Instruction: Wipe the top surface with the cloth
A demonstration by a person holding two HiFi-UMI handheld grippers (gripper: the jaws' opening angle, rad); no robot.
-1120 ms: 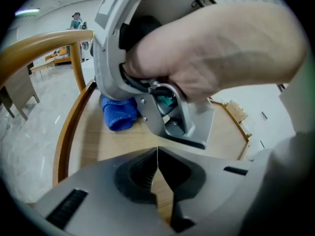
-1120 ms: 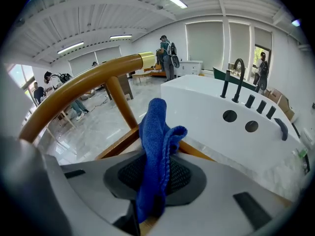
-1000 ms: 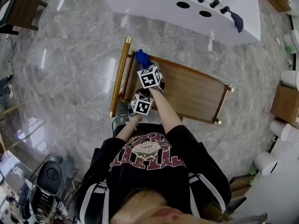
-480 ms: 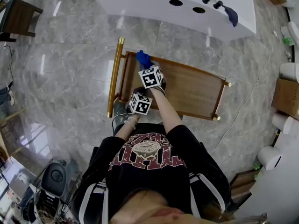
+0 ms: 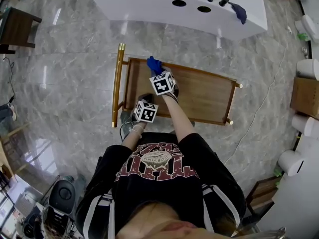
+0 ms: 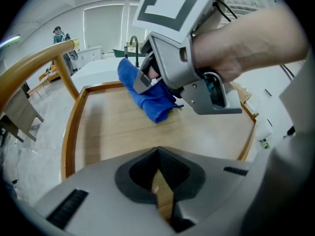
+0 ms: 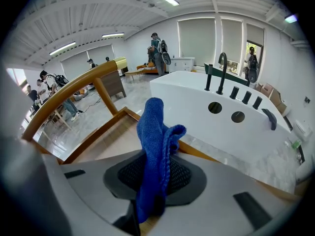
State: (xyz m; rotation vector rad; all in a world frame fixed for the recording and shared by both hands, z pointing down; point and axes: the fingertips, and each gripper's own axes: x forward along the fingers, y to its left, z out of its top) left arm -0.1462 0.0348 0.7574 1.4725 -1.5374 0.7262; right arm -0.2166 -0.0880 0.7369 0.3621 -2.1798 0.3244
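Note:
A wooden cart top (image 5: 199,96) with a raised rim stands in front of me in the head view. A blue cloth (image 5: 154,63) lies bunched against its far rim, toward the handle end. My right gripper (image 5: 157,70) is shut on that cloth, which sticks up between the jaws in the right gripper view as a blue cloth (image 7: 155,132). My left gripper (image 5: 145,101) hovers over the near rim, shut with nothing in it (image 6: 158,154). From the left gripper view, the right gripper (image 6: 147,80) presses the cloth (image 6: 150,100) onto the wood.
A gold handle bar (image 5: 117,83) runs along the cart's left end. A white tub unit (image 5: 149,1) with black taps stands beyond, a dark cloth (image 5: 240,13) on its corner. A dark stool (image 5: 17,26) stands far left; boxes and rolls (image 5: 305,96) stand right.
The right gripper and cloth have slid slightly away from the handle-side corner along the far rim. The left gripper has barely moved. The head view has shifted.

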